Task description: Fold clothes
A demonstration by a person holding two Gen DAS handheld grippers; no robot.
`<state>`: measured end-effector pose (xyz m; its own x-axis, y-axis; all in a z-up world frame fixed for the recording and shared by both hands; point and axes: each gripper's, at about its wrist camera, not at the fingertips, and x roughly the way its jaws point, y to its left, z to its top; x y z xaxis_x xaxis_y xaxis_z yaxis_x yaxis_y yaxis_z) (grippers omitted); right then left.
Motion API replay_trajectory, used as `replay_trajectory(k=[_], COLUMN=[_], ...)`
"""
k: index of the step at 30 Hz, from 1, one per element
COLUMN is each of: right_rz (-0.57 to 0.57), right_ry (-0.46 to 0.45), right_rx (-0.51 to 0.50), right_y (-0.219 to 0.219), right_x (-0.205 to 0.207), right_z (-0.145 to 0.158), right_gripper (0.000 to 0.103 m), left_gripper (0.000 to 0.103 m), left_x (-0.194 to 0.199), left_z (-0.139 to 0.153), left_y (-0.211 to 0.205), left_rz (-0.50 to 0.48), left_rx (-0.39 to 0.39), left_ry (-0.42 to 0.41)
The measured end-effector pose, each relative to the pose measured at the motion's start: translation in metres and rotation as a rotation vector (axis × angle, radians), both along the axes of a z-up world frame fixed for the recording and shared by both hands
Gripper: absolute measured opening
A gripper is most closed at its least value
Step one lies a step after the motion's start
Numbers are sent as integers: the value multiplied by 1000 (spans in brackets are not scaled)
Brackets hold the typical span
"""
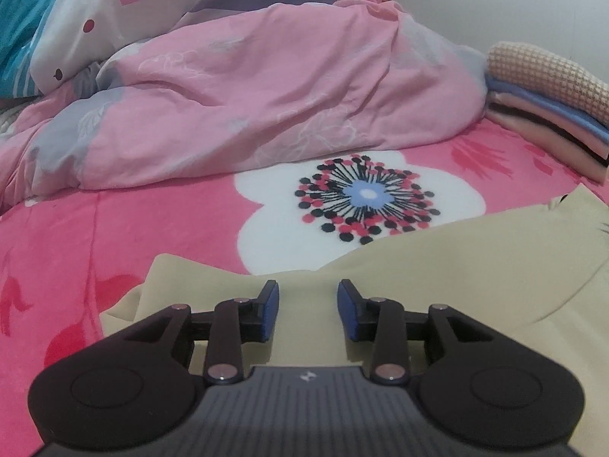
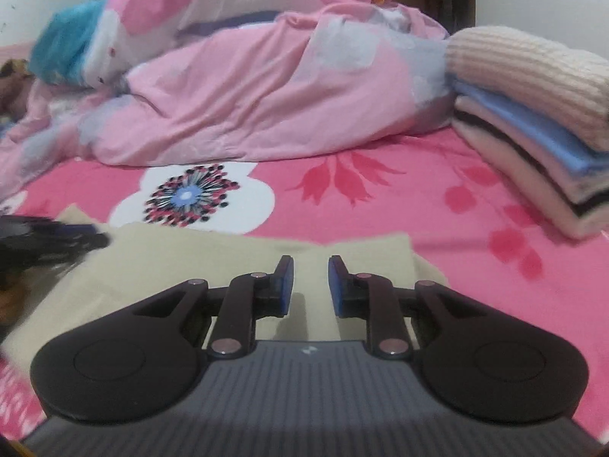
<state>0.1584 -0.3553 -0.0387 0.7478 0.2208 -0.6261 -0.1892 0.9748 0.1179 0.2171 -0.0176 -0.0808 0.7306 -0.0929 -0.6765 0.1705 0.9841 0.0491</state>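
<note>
A pale yellow garment (image 1: 437, 266) lies flat on the pink flowered bedsheet (image 1: 125, 236). My left gripper (image 1: 308, 304) hovers low over its near part, open, with nothing between the blue pads. In the right wrist view the same garment (image 2: 182, 255) spreads under my right gripper (image 2: 311, 285), which is also open and empty above the cloth's far edge. The left gripper (image 2: 49, 236) shows as a dark blurred shape at the left edge of that view.
A crumpled pink quilt (image 1: 247, 95) fills the back of the bed. A stack of folded clothes (image 2: 533, 125), topped by a ribbed beige knit, sits at the right. A teal pillow (image 1: 19, 38) lies far left. Bare sheet (image 2: 418, 198) stretches between garment and stack.
</note>
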Motion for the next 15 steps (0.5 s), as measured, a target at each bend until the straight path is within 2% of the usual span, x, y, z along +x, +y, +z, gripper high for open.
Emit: replay_trajectory(k=[3, 5, 7, 8, 15], right_rz=[-22, -17, -49, -27, 209], right_ry=[82, 59, 40, 34, -4], right_rx=[-29, 32, -4, -19, -99], right_y=[-15, -27, -27, -20, 43], right_x=[-4, -9, -16, -23, -76], right_z=[-39, -44, -29, -25, -12], right_gripper=[17, 17, 18, 20, 18], left_gripper=[37, 37, 37, 37, 38], left_x=[0, 1, 1, 2, 1], left_z=[0, -1, -1, -2, -4], left_y=[-3, -4, -3, -2, 1], left_rz=[-2, -4, -8, -9, -9], left_rx=[11, 16, 13, 7, -12], left_ry=[-6, -8, -8, -8, -21])
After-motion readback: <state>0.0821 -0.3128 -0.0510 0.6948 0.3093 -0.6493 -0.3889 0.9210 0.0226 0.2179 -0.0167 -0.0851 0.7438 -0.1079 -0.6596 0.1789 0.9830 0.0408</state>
